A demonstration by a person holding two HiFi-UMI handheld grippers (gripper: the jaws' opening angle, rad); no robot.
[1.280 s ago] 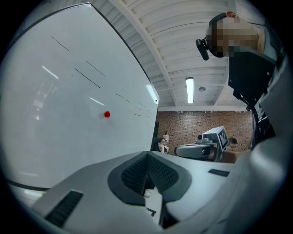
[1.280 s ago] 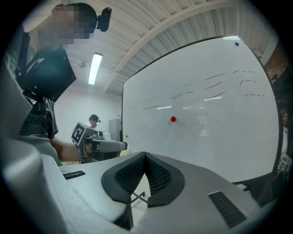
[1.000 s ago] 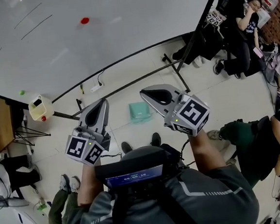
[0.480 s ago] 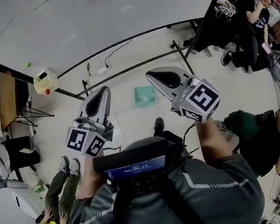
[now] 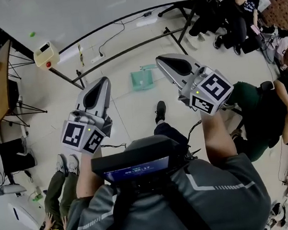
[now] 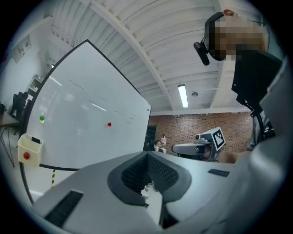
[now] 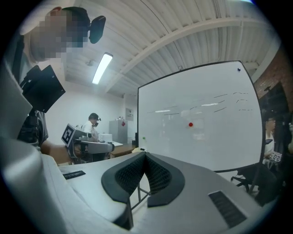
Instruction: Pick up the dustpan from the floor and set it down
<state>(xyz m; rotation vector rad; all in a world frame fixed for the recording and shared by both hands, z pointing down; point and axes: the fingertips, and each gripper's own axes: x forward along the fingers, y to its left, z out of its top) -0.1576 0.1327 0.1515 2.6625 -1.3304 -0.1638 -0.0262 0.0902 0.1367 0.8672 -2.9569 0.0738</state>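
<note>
A teal dustpan (image 5: 142, 80) lies on the pale floor near the whiteboard stand's foot, in the head view only. It shows between my two grippers, which are held well above the floor and point level. My left gripper (image 5: 101, 82) is to its left, shut and empty, with its pads meeting at the tip in the left gripper view (image 6: 147, 154). To the right of the dustpan, my right gripper (image 5: 162, 61) is also shut on nothing (image 7: 145, 154). Neither gripper view shows the dustpan.
A large whiteboard (image 5: 79, 10) on a black wheeled stand (image 5: 128, 47) stands ahead, with a yellow box (image 5: 45, 53) on its frame. A cable and power strip (image 5: 146, 21) lie on the floor. People sit at the right (image 5: 263, 101) and lower left (image 5: 56, 195).
The person has walked on with both grippers, level and side by side. The dustpan and the stand's foot have slid up the head view. Both grippers stayed shut.
</note>
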